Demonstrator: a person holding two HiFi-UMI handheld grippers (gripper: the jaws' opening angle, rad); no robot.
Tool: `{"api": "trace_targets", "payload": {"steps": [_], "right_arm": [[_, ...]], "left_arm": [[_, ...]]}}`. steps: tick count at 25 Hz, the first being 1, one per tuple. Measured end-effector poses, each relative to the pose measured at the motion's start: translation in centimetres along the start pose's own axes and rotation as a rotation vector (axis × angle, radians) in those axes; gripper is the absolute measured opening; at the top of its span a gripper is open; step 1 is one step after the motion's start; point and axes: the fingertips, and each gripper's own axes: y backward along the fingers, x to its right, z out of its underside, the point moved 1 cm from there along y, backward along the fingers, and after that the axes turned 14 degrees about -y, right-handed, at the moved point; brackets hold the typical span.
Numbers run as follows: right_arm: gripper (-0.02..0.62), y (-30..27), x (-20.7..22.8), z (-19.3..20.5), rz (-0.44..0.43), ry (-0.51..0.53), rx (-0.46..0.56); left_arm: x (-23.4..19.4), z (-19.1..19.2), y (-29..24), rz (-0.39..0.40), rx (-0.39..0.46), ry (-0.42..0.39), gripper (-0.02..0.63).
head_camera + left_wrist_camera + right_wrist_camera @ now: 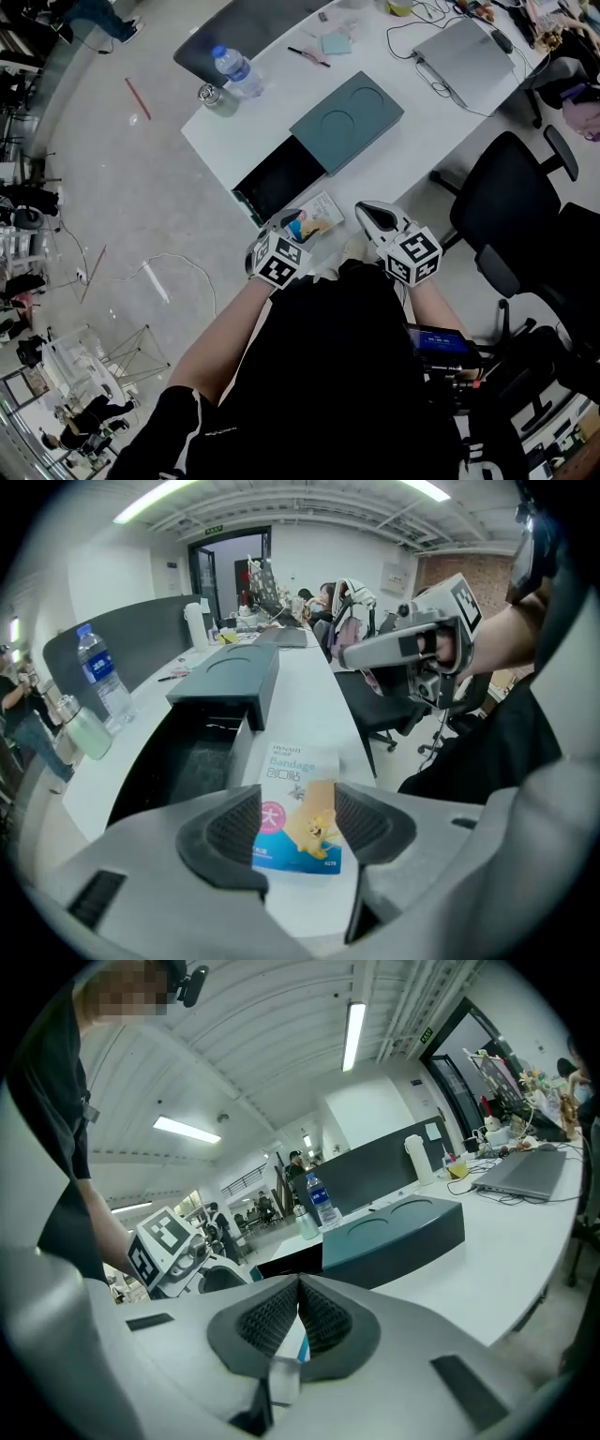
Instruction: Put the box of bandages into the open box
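The bandage box (317, 220), white and blue with a cartoon picture, lies flat on the white table (412, 141) near its front edge. Just behind it stands the open box (279, 178), its inside dark, with its teal lid (347, 120) slid back. My left gripper (284, 228) hovers over the near end of the bandage box (292, 780). In the left gripper view that gripper (298, 822) is open, its pads on either side of the box without pressing on it. My right gripper (368, 212) is to the right of the box; its jaws (298, 1309) are shut and hold nothing.
A water bottle (234, 70) and a small jar (216, 97) stand at the table's far left corner. A laptop (464, 52), cables and a pen (307, 56) lie further back. A black office chair (511, 211) stands to the right of the table.
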Motion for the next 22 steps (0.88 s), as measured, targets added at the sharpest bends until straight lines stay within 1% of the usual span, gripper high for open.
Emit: {"api": "trace_targets", "payload": {"steps": [3, 7, 12, 17, 20, 22], "right_arm": [[0.026, -0.2, 0.3, -0.3, -0.004, -0.007, 0.002], [0.026, -0.4, 0.4, -0.3, -0.013, -0.018, 0.002], [0.026, -0.4, 0.9, -0.1, -0.013, -0.039, 0.007], [0.026, 0.2, 1.4, -0.2, -0.005, -0.058, 0.014], [0.026, 0.5, 1.8, -0.4, 0.0, -0.067, 0.021], [0.026, 0.6, 2.2, -0.6, 0.007, -0.075, 0.027]], "left_arm": [[0.5, 0.2, -0.7, 0.064, -0.057, -0.02, 0.316], [0.7, 0.6, -1.7, 0.116, -0.144, -0.06, 0.369], [0.6, 0.7, -2.9, 0.143, -0.23, -0.099, 0.394], [0.5, 1.1, -3.5, 0.174, -0.293, -0.122, 0.397], [0.6, 1.2, -3.8, 0.196, -0.332, -0.156, 0.397], [0.6, 1.2, -3.9, 0.203, -0.342, -0.161, 0.397]]}}
